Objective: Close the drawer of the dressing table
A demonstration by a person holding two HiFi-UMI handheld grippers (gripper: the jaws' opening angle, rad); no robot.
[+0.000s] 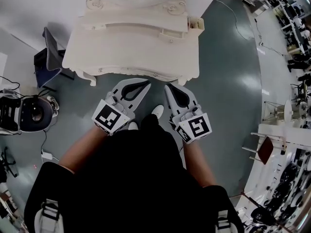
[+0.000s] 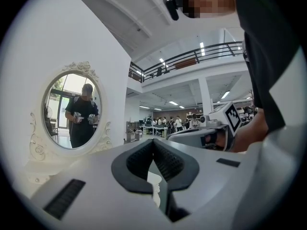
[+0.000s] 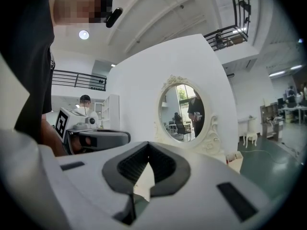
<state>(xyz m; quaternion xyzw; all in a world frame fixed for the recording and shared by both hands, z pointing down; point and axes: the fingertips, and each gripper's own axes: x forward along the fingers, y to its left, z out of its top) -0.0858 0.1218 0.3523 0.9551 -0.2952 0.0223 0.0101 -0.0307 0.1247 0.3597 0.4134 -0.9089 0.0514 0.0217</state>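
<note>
The white dressing table (image 1: 97,57) stands in front of me, and its carved front edge (image 1: 146,74) is just beyond both grippers. I cannot make out a drawer standing out from it. My left gripper (image 1: 146,84) points at the front edge, shut, with nothing between its pads. My right gripper (image 1: 167,87) is beside it, also shut and empty. The left gripper view shows its jaws (image 2: 153,141) meeting at the tip, with the oval mirror (image 2: 72,109) to the left. In the right gripper view the jaws (image 3: 147,145) are also together, in front of the mirror (image 3: 184,111).
A grey machine (image 1: 29,113) with cables sits on the floor at left. A dark chair (image 1: 48,57) stands beside the table's left end. A small box (image 1: 195,22) rests on the table's right corner. Racks and furniture (image 1: 286,144) line the right side.
</note>
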